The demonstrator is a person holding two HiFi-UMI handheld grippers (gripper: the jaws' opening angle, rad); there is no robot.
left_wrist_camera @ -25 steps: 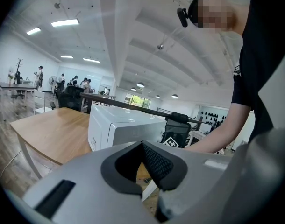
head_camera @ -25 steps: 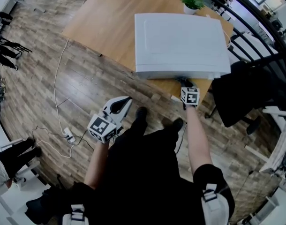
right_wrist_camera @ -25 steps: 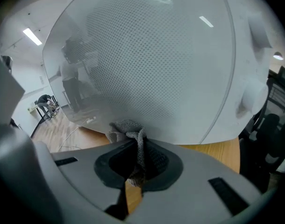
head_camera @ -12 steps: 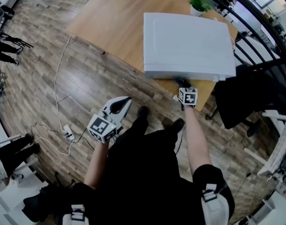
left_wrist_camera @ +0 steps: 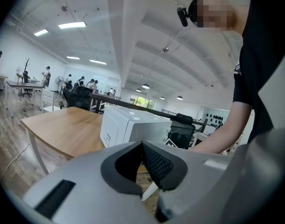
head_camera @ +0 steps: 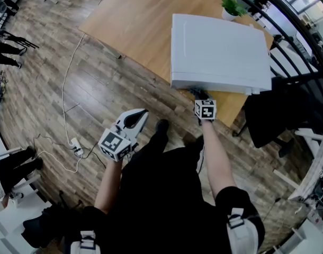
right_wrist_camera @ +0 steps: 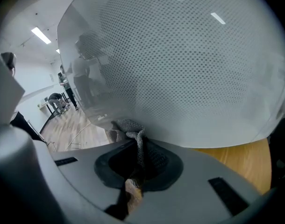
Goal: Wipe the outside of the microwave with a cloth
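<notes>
A white microwave (head_camera: 220, 52) stands on the wooden table (head_camera: 135, 20), its door facing me. In the right gripper view the dotted glass door (right_wrist_camera: 180, 64) fills the frame. My right gripper (head_camera: 200, 95) is shut on a grey knitted cloth (right_wrist_camera: 133, 134) and presses it against the bottom of the door. My left gripper (head_camera: 141, 114) hangs low at my left side over the floor, away from the table, its jaws shut with nothing between them. The left gripper view shows the microwave (left_wrist_camera: 133, 125) from the side.
A small potted plant (head_camera: 233, 7) sits behind the microwave. A black office chair (head_camera: 280, 110) stands right of the table. A white cable and power strip (head_camera: 74, 147) lie on the wood floor at left. My feet (head_camera: 161, 126) are near the table edge.
My right gripper with the cloth has slid leftward along the bottom of the microwave door. The head view has shifted slightly. The left gripper has stayed put.
</notes>
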